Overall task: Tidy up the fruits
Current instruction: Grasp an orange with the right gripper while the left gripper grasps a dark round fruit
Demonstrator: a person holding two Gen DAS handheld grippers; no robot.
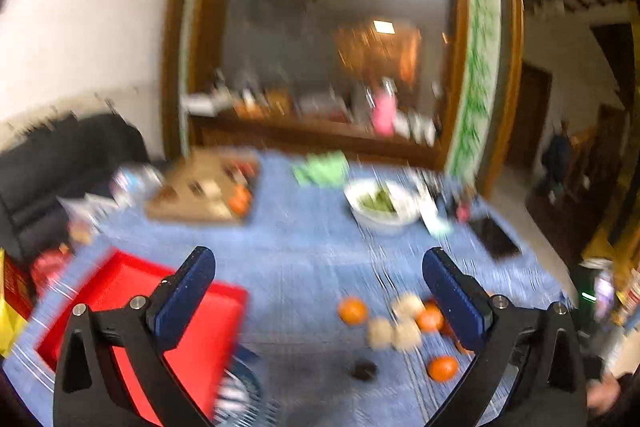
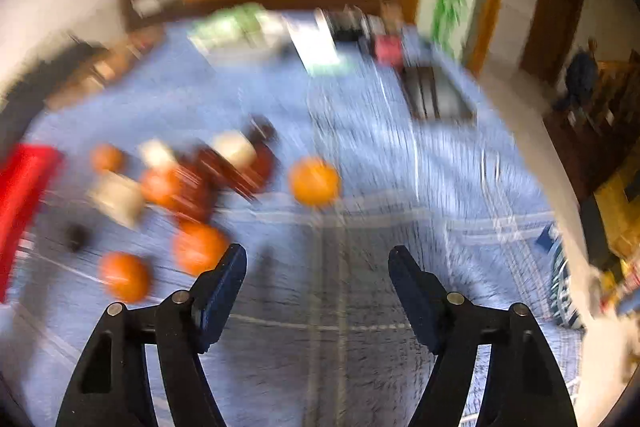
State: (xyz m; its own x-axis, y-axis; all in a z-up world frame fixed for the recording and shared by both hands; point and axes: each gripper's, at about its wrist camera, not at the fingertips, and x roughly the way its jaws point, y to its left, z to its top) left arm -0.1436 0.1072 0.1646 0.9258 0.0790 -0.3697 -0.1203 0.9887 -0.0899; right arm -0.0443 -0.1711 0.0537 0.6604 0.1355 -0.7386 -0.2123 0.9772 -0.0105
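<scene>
Both views are motion-blurred. Several oranges point(image 1: 353, 310) and pale wrapped fruits point(image 1: 406, 335) lie loose on the blue tablecloth point(image 1: 304, 251). A red tray point(image 1: 132, 311) lies at the left, partly behind my left gripper point(image 1: 319, 267), which is open and empty above the cloth. In the right wrist view the oranges point(image 2: 314, 181), pale fruits point(image 2: 117, 197) and dark red fruits point(image 2: 244, 167) lie ahead and left of my right gripper point(image 2: 318, 265), open and empty. The red tray point(image 2: 20, 195) shows at the left edge.
A small dark round object point(image 1: 364, 369) lies near the fruits. A white bowl of greens point(image 1: 382, 207), a wooden board point(image 1: 204, 191), a green packet point(image 1: 320, 169) and a dark tablet point(image 1: 494, 237) stand farther back. A wooden cabinet is behind the table.
</scene>
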